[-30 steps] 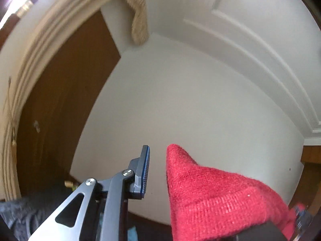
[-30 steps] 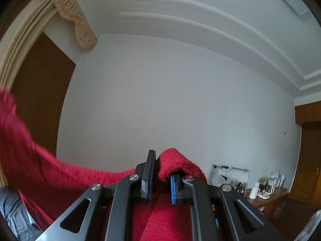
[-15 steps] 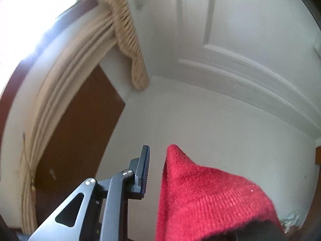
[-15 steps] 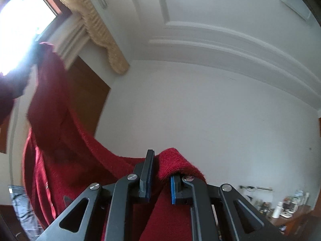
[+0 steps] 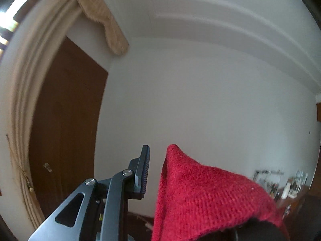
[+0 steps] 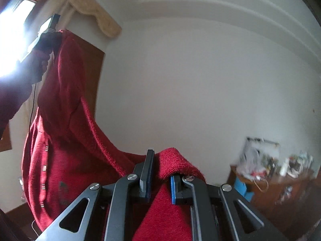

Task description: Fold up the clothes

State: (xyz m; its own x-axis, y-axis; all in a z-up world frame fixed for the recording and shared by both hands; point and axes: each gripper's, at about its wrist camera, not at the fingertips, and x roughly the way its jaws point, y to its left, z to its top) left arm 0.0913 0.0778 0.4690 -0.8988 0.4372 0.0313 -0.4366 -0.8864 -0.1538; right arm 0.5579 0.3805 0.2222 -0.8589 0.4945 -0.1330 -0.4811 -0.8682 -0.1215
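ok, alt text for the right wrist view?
The right hand-held gripper is shut on a fold of a red knit sweater, which hangs up to the left hand-held gripper by a bright window. White wall and a cluttered wooden dresser lie behind.

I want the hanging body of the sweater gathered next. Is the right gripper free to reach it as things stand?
Probably not: the right gripper is shut on a fold of the red sweater, and the left gripper holds another part high. One would have to let go first.
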